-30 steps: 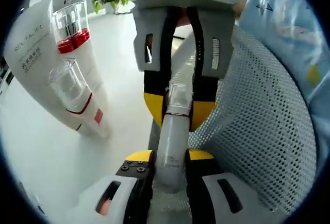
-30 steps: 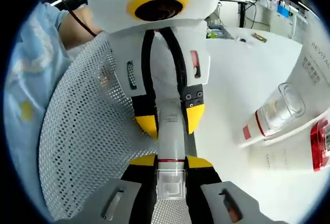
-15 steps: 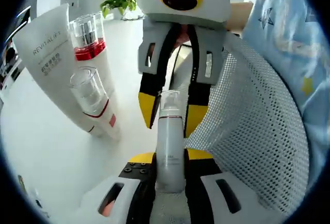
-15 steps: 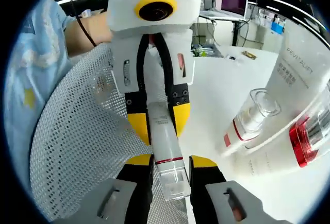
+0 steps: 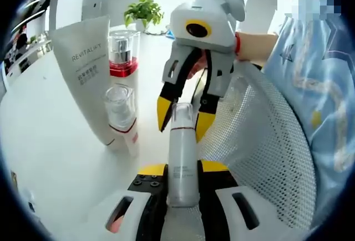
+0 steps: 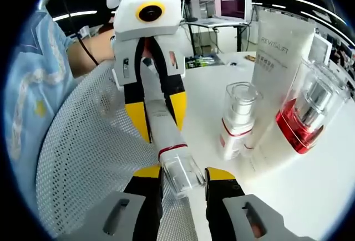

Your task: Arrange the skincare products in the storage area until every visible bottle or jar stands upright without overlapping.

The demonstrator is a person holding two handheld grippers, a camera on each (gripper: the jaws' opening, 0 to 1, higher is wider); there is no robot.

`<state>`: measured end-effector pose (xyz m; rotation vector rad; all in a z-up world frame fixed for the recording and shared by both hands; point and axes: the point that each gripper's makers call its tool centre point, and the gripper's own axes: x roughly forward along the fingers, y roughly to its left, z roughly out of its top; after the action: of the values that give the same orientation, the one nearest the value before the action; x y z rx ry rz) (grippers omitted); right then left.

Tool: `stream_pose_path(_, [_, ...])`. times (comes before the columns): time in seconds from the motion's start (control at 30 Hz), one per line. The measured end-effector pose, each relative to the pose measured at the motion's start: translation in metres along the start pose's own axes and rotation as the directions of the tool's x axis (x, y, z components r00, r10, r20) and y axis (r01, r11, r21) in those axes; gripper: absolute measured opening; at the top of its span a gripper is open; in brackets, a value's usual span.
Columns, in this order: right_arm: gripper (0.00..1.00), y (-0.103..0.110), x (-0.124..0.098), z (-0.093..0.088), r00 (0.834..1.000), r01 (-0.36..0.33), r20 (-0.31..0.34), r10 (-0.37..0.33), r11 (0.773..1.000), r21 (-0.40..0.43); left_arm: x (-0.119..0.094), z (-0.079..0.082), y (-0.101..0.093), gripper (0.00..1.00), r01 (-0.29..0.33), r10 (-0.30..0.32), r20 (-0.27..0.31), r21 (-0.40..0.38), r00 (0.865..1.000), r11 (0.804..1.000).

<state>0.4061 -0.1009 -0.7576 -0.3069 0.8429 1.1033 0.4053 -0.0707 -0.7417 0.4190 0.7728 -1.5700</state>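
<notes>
Right tongs (image 5: 178, 120) released cap, white bottle (image 5: 182, 160) clear-capped

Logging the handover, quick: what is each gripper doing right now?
Left gripper: shut on the slim white bottle with clear cap.
Right gripper: open, jaws either side of the bottle's cap.

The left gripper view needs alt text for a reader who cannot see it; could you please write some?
A slim white bottle is clamped between the left claw at the bottom, while the right claw, open, flanks its clear cap. To the left, a white tube and two pump bottles stand on a white table; a mesh basket is at right.
</notes>
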Motion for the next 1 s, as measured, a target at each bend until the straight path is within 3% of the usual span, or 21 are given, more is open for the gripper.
stream_pose_path(0.17, [0.24, -0.003, -0.006, 0.005, 0.999, -0.004, 0.033, 0.002, 0.998, 0.061, -0.005, 0.007, 0.003, 0.22, -0.005, 0.007, 0.040, -0.030, 0.999, 1.000])
stream_pose_path(0.5, [0.21, 0.003, -0.022, 0.022, 0.992, -0.082, 0.109, 0.066, 0.986, 0.144, -0.009, 0.012, 0.001, 0.23, 0.054, -0.045, 0.087, -0.101, 0.995, 0.993])
stream_pose_path(0.57, [0.20, 0.006, -0.026, 0.033, 0.981, -0.117, 0.171, 0.090, 0.981, 0.158, -0.009, 0.012, 0.000, 0.23, 0.058, -0.051, 0.086, -0.090, 0.995, 0.994])
stream_pose_path(0.6, [0.20, 0.005, -0.028, 0.028, 0.987, -0.106, 0.136, 0.085, 0.983, 0.153, -0.010, 0.014, -0.001, 0.23, 0.064, -0.055, 0.098, -0.094, 0.994, 0.994])
stream_pose_path(0.67, [0.18, 0.008, -0.032, 0.033, 0.981, -0.126, 0.165, 0.101, 0.981, 0.147, -0.011, 0.015, -0.002, 0.23, 0.067, -0.057, 0.103, -0.094, 0.993, 0.993])
stream_pose_path(0.7, [0.10, 0.011, -0.033, 0.037, 0.974, -0.148, 0.194, 0.117, 0.978, 0.151, -0.011, 0.016, -0.002, 0.23, 0.073, -0.062, 0.110, -0.096, 0.992, 0.993])
stream_pose_path(0.73, [0.00, 0.015, -0.038, 0.053, 0.944, -0.202, 0.295, 0.148, 0.966, 0.162, -0.009, 0.020, 0.000, 0.23, 0.060, -0.042, 0.140, -0.129, 0.989, 0.990])
stream_pose_path(0.77, [0.00, 0.017, -0.046, 0.064, 0.920, -0.238, 0.361, 0.150, 0.948, 0.213, -0.009, 0.014, 0.002, 0.22, 0.052, -0.033, 0.113, -0.169, 0.993, 0.984])
stream_pose_path(0.8, [0.00, 0.012, -0.054, 0.078, 0.890, -0.249, 0.435, 0.136, 0.944, 0.215, -0.009, 0.014, -0.005, 0.22, 0.094, -0.082, 0.095, -0.128, 0.992, 0.987])
stream_pose_path(0.83, [0.00, 0.012, -0.056, 0.078, 0.888, -0.238, 0.440, 0.133, 0.952, 0.192, -0.010, 0.013, -0.008, 0.22, 0.110, -0.100, 0.087, -0.115, 0.991, 0.987])
stream_pose_path(0.87, [0.00, 0.005, -0.057, 0.080, 0.883, -0.188, 0.461, 0.087, 0.966, 0.177, -0.012, 0.031, -0.015, 0.22, 0.134, -0.119, 0.182, -0.072, 0.976, 0.988])
stream_pose_path(0.9, [0.00, 0.000, -0.055, 0.078, 0.885, -0.142, 0.464, 0.047, 0.975, 0.172, -0.014, 0.035, -0.015, 0.22, 0.133, -0.112, 0.210, -0.087, 0.971, 0.987])
stream_pose_path(1.0, [0.00, 0.013, -0.052, 0.077, 0.886, -0.172, 0.452, 0.099, 0.978, 0.122, -0.017, 0.039, -0.018, 0.22, 0.169, -0.141, 0.227, -0.109, 0.964, 0.980])
